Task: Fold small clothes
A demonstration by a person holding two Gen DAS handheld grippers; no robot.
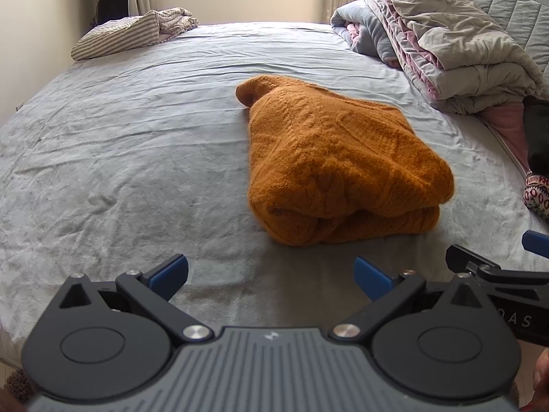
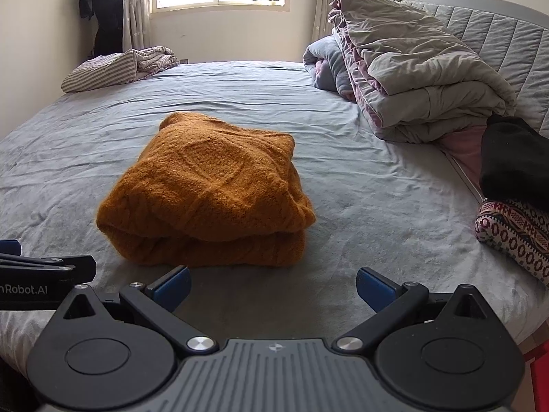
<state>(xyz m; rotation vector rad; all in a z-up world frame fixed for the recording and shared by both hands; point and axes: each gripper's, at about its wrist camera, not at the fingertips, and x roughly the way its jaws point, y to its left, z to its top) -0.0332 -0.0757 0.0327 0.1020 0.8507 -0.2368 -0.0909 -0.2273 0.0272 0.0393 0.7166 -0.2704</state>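
Bed [image 1: 120, 144]: folded sweater [image 1: 329, 161] ahead of both spread grippers [image 1: 271, 274] [image 2: 272, 286].

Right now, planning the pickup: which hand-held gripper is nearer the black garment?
Right. The right hand-held gripper has the black garment ahead on its right; the left hand-held gripper sits farther left.
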